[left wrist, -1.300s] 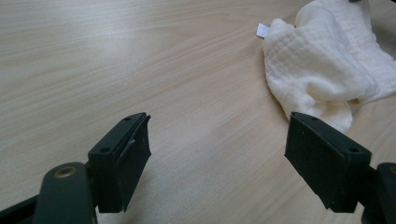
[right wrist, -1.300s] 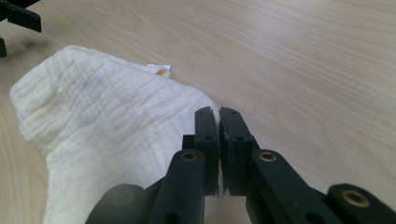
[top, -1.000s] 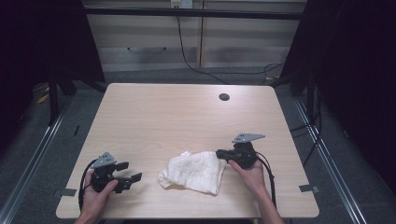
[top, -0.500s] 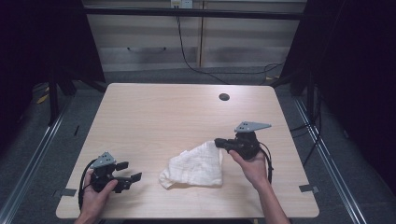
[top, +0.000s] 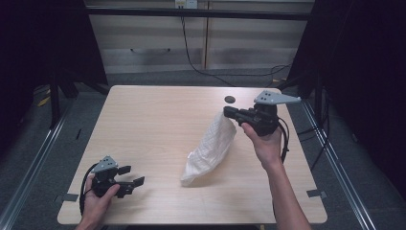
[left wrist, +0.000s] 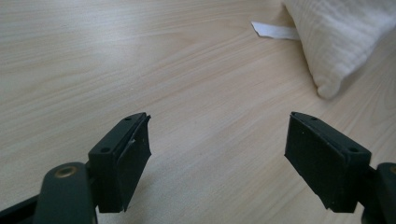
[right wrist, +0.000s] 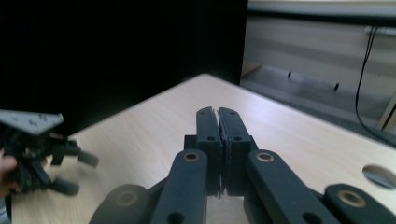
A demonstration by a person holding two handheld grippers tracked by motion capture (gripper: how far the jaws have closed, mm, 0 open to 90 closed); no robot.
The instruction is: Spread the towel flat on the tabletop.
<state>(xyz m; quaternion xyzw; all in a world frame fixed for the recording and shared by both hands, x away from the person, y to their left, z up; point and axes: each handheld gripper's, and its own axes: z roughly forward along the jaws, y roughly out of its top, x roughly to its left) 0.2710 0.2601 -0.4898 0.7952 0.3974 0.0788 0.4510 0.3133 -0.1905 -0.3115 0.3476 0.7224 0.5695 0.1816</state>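
Just a blank white tag [left wrist: 275,31] beside the towel [left wrist: 343,37].

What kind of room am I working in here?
Most likely a lab or test cell for recording handling work, not a home: a bare wooden table with a cable hole, dark curtains at both sides, and loose cables against the back wall.

Bright tabletop, dark surroundings, soft shadows

A lab recording bay: bare wooden table [top: 158,124] boxed in by black curtains [top: 43,43] and metal framing [top: 28,163]
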